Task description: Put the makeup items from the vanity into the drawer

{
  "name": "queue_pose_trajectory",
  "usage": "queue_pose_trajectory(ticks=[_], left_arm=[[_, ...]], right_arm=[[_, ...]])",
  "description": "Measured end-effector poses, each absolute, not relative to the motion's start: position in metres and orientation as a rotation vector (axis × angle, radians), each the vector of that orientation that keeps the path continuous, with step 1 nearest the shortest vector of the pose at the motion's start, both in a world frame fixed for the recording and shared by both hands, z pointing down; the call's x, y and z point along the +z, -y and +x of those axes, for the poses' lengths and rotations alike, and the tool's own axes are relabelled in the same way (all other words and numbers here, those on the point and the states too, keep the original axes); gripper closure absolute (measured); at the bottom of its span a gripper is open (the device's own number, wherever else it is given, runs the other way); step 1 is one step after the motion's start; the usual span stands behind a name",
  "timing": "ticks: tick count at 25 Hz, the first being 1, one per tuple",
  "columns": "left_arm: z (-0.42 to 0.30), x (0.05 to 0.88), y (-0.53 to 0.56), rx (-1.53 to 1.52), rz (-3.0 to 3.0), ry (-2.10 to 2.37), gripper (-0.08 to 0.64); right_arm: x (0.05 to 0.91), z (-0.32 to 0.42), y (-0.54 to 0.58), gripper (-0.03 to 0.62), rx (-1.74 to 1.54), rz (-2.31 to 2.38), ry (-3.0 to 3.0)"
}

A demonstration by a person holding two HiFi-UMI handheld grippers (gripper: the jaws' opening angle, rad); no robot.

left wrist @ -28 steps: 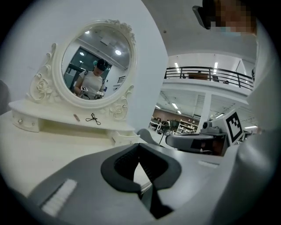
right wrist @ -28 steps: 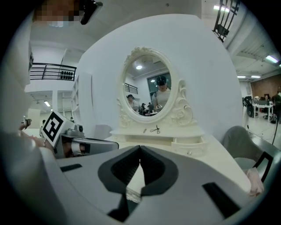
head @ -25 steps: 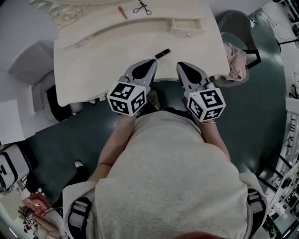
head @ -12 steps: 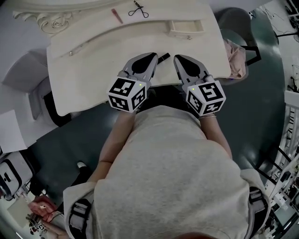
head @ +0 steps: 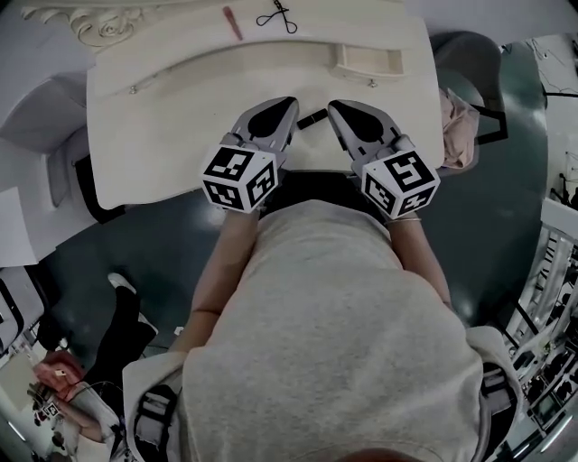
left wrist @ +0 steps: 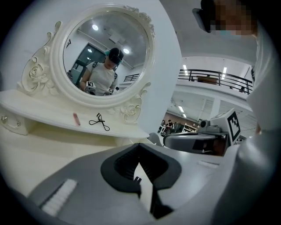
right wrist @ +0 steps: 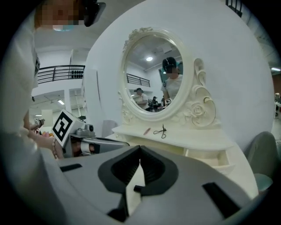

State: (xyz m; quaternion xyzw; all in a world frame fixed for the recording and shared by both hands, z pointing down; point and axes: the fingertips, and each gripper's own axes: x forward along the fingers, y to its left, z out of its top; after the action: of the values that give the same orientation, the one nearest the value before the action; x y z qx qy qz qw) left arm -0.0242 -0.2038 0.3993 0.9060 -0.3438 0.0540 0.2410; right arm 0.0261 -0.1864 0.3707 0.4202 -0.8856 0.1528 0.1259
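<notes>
Left tongs [head: 287, 103] and right tongs [head: 335, 106], closed and empty, over the vanity's [head: 172, 135] front edge.
Black stick [head: 313, 117] between them; curler [head: 276, 16], pink stick [head: 233, 22] at back.

No word, brand or number can be read anywhere; only black-and-white square markers (patterns, not letters) stand on the left cube [head: 239, 178] and the right cube [head: 402, 183].

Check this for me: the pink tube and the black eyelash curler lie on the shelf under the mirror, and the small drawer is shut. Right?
Not quite: the small drawer stands pulled open, as the right gripper view shows. The pink tube and black eyelash curler do lie on the shelf under the mirror.
</notes>
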Motion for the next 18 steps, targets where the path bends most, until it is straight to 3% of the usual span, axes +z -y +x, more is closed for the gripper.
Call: queue_pose_trajectory(ticks=[18], left_arm=[[-0.021, 0.449, 0.179, 0.284, 2.327, 0.971, 0.551]], right_arm=[[0.431, 0.032, 0.177, 0.583, 0.520, 0.876, 2.528]])
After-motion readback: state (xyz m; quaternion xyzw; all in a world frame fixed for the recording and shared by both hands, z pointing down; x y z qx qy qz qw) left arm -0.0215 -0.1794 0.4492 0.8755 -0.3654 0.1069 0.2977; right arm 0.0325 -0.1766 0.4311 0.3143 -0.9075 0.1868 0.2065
